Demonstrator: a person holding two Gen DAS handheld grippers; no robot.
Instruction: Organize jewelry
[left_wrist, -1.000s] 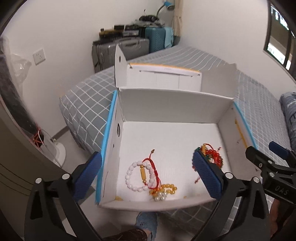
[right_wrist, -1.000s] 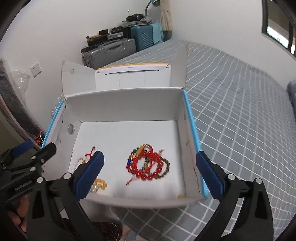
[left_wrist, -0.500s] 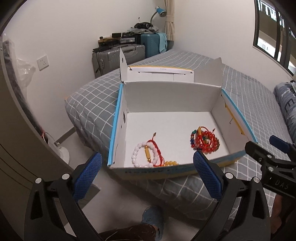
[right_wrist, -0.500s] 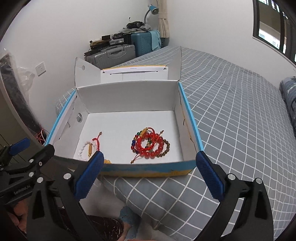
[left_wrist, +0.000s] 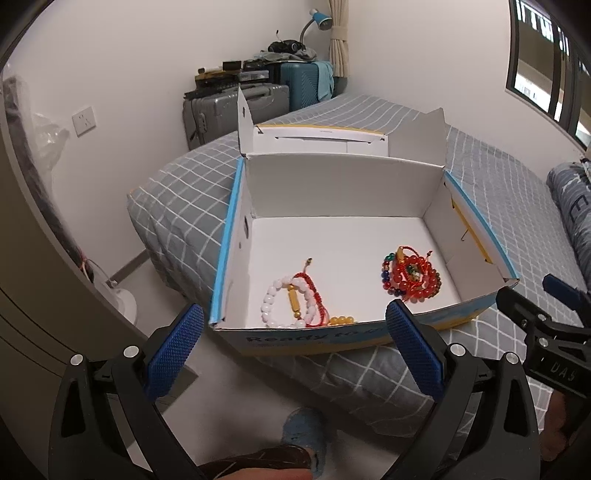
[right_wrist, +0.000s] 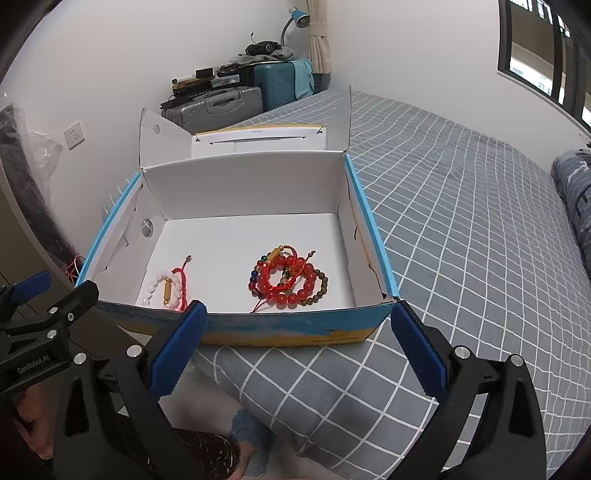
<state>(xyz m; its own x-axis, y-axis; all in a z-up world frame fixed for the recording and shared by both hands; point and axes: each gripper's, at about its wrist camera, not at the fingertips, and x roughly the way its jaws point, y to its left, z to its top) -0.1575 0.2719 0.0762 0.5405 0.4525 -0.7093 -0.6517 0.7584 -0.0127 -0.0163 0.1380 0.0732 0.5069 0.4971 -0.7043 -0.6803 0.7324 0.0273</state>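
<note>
Jewelry is found in two groups on the white floor of an open cardboard box (left_wrist: 343, 177), which is set on the corner of a bed covered in grey checked fabric (right_wrist: 461, 229). A white bead bracelet (left_wrist: 275, 299) with a red cord and a yellow tube bead lies toward the box's left front, with a few amber beads (left_wrist: 341, 320) just beside it at the front wall. A cluster of red bead bracelets (right_wrist: 286, 282), mixed with blue, green and brown beads, lies toward the right; the two groups are kept apart by bare floor. The box lid is folded back behind the box.

The left gripper (left_wrist: 293, 345) is held in front of the box, outside its front wall, with jaws spread wide and nothing between the blue pads. The right gripper (right_wrist: 299, 343) is held likewise before the front wall, jaws released and empty. Suitcases (left_wrist: 236, 107) are noted against the far wall.
</note>
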